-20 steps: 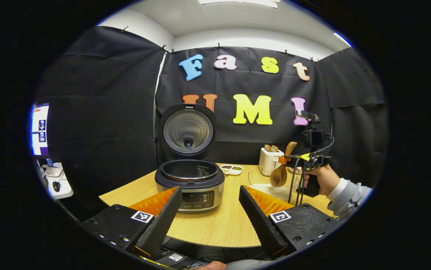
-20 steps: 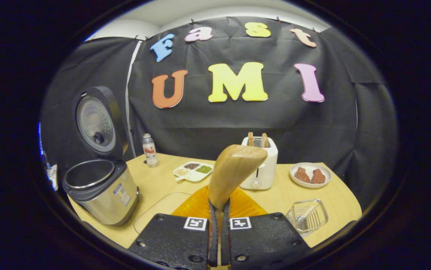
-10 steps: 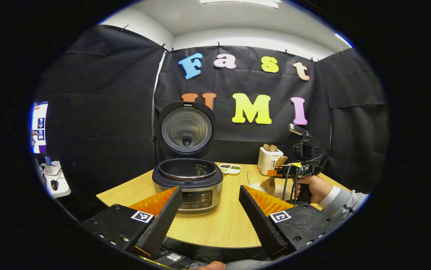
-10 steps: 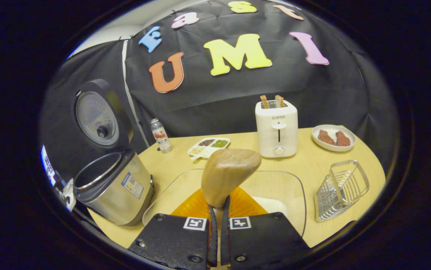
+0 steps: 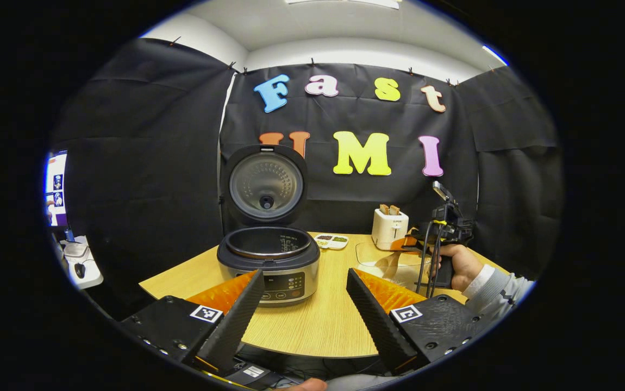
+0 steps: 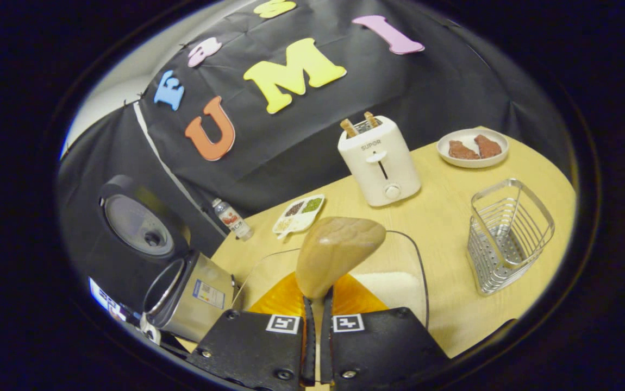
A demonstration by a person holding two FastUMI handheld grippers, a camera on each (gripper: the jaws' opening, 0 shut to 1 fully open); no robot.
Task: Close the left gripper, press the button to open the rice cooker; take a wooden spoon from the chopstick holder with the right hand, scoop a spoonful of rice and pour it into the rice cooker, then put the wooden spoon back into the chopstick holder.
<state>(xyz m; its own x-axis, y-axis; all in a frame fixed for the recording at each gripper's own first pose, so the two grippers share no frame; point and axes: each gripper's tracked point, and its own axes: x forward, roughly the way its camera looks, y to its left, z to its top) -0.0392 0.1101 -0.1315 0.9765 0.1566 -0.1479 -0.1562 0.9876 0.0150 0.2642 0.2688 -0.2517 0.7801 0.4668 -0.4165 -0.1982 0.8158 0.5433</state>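
With the rice cooker (image 5: pixel 268 260) already open and my left gripper (image 5: pixel 304 312) spread wide, my right gripper (image 6: pixel 316 326) pinched the wooden spoon (image 6: pixel 334 252) over the rice dish (image 6: pixel 388 285); scooping, pouring and returning it remained.

rice cooker (image 5: pixel 268 264) – lid up, left gripper (image 5: pixel 304 309) apart
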